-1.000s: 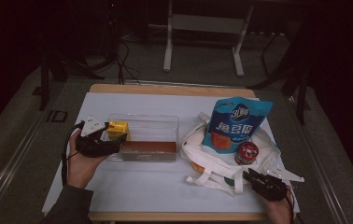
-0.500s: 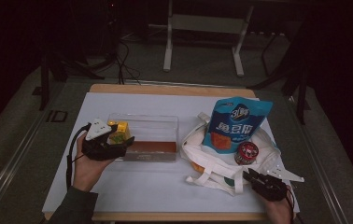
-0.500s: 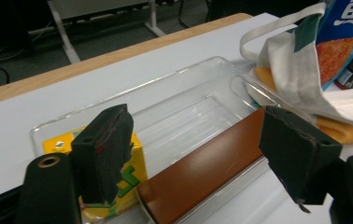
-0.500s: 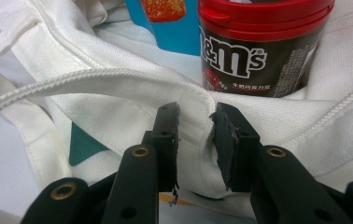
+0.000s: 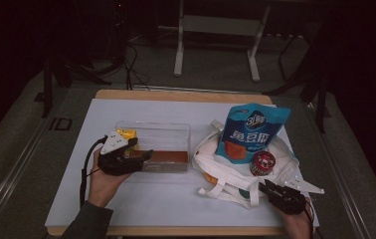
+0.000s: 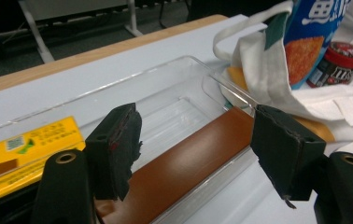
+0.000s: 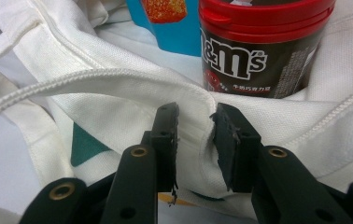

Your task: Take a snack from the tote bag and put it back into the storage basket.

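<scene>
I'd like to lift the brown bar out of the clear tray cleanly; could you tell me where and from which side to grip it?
Grip the brown bar across its narrow width, from above. It lies flat along the clear tray's near wall, so a side approach is blocked. The left tongs already straddle it, open.

High view is dim: room behind is nearly black, only the white table mat (image 5: 176,199) gets light from above, w/ soft shadows and some grain. Both gripper views are brighter and sharper. Clear plastic box (image 6: 184,100) shows small glare on its rim. Near jaws are slightly soft, pic edges a bit stretched. No motion blur visible.
</scene>
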The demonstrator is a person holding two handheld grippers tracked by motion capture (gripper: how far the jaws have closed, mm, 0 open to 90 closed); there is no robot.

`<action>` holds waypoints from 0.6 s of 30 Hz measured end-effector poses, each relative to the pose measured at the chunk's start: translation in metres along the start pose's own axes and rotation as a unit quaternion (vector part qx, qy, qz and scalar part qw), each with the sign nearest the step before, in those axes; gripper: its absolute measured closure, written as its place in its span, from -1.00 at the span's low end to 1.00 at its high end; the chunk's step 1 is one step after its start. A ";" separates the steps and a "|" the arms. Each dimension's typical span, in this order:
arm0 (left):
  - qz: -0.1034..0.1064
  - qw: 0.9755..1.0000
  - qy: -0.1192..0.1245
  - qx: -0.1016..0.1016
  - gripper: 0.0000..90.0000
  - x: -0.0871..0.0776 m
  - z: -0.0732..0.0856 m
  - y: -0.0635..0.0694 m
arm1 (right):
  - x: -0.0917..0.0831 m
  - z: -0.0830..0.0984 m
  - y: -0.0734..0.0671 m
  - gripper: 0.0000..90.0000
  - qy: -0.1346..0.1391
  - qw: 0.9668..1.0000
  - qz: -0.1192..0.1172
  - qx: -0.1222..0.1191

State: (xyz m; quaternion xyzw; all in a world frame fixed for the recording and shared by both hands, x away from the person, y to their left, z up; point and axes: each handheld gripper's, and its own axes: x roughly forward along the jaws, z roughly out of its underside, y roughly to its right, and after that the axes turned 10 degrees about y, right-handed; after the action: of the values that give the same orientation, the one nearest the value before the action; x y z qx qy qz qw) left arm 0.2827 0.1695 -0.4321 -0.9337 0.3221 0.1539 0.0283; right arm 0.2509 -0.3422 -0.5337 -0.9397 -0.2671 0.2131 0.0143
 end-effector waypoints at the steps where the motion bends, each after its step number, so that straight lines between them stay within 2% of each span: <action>1: 0.001 1.000 -0.002 0.002 -0.28 0.001 0.000 0.001 | 0.000 -0.001 0.000 0.54 -0.001 1.000 0.001 0.000; 3: 0.004 1.000 -0.003 0.001 -0.28 0.004 0.001 0.002 | 0.000 -0.002 -0.001 0.50 -0.002 1.000 0.001 0.000; 6: 0.009 1.000 0.001 0.004 -0.27 0.006 0.001 0.005 | -0.003 -0.007 -0.005 0.45 -0.006 1.000 0.005 -0.012; 10: 0.011 1.000 -0.002 0.017 -0.24 0.008 0.003 0.009 | -0.007 -0.012 -0.007 0.44 -0.006 1.000 0.003 -0.015; 18: 0.027 1.000 0.001 0.012 -0.16 0.009 0.008 0.011 | -0.020 -0.026 -0.005 0.44 -0.005 1.000 -0.003 -0.022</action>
State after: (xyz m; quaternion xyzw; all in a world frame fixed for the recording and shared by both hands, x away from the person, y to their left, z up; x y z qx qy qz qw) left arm 0.2801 0.1567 -0.4419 -0.9244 0.3490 0.1496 0.0346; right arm 0.2433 -0.3456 -0.5016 -0.9380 -0.2742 0.2118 -0.0073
